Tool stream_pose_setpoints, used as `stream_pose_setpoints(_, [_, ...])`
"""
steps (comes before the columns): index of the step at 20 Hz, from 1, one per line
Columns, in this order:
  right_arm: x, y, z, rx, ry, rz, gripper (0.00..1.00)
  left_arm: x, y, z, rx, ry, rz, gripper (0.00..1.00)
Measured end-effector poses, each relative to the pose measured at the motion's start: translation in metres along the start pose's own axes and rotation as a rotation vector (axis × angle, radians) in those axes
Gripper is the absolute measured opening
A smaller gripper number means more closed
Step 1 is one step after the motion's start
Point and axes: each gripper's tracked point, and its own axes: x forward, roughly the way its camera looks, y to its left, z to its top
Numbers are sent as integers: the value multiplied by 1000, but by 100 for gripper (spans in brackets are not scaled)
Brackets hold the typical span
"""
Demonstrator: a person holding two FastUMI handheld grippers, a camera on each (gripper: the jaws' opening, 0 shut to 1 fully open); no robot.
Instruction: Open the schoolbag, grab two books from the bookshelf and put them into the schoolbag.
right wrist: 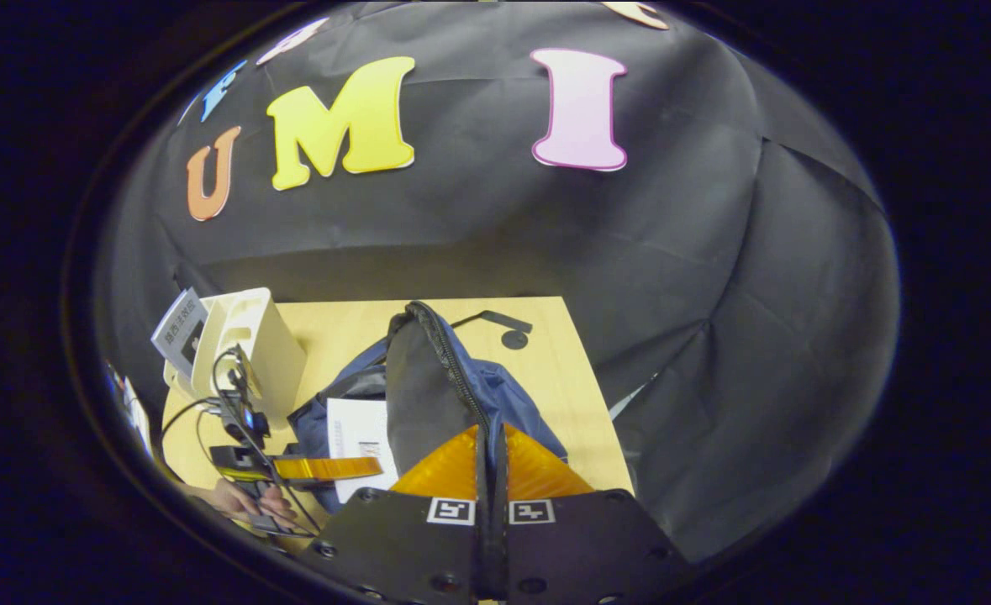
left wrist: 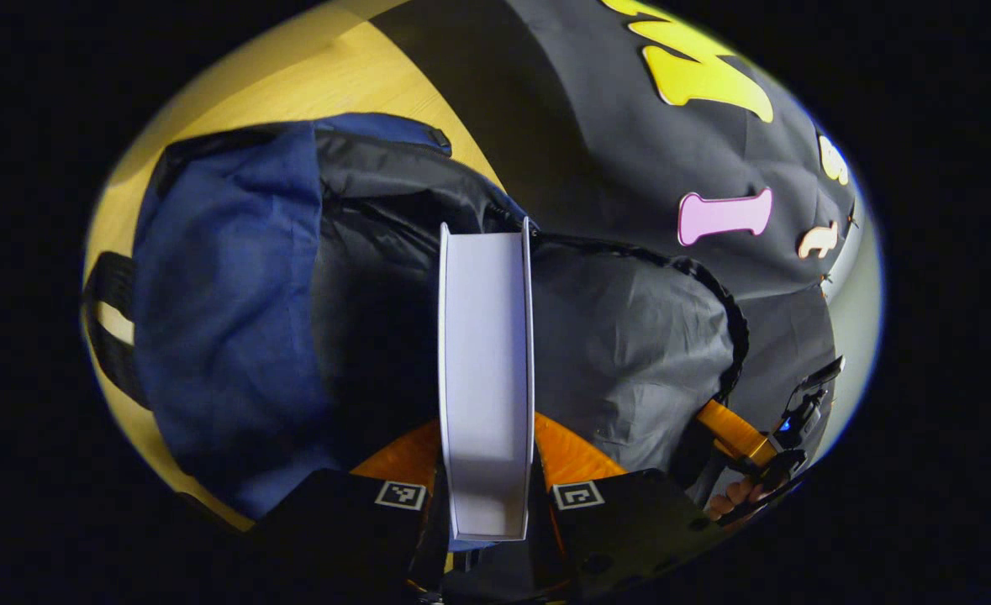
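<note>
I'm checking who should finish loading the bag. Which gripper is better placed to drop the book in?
Left. The left gripper already grips the white book, poised at the schoolbag opening. The right gripper is shut on the schoolbag's flap, apparently holding it open, so it should probably keep doing that.

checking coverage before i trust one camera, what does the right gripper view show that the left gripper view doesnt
Right gripper view alone: the white bookshelf with a book leaning in it, and the right tool pinching the bag's zippered edge. Left gripper view alone: the left tool clamping a white book edge-on above the bag's opening. Both: the blue schoolbag on the wooden table.
</note>
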Motion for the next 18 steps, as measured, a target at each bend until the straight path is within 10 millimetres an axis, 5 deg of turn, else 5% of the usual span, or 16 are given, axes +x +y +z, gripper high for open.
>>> stream_pose_setpoints(9, [6, 7, -7, -6, 17, 12, 0, 6, 30, -2, -14, 36, 80, 55])
stream_pose_setpoints(10, [7, 8, -8, -8, 19, 14, 0, 5, 34, -3, -22, 48, 97, 48])
stream_pose_setpoints(11, [7, 10, -9, -7, 21, 16, 0, 5, 39, -4, -40, 74, 122, 64])
stream_pose_setpoints(12, [8, 12, -9, -9, 22, 18, 0, 2, 39, -5, -50, 90, 138, 66])
stream_pose_setpoints(13, [9, 13, -10, -14, 22, 16, 0, 0, 40, -7, -35, 103, 165, 81])
stream_pose_setpoints(14, [9, 16, -10, -17, 22, 18, 0, 0, 42, -8, -10, 117, 198, 70])
stream_pose_setpoints(15, [10, 18, -10, -20, 22, 19, 0, -3, 43, -8, 15, 132, 237, 81])
stream_pose_setpoints(16, [10, 20, -9, -22, 23, 20, 0, -5, 43, -11, 35, 151, 274, 73])
stream_pose_setpoints(17, [10, 21, -9, -21, 24, 22, 0, -10, 43, -10, 63, 160, 312, 84])
stream_pose_setpoints(18, [9, 24, -9, -21, 21, 24, 0, -16, 45, -9, 100, 167, 360, 76])
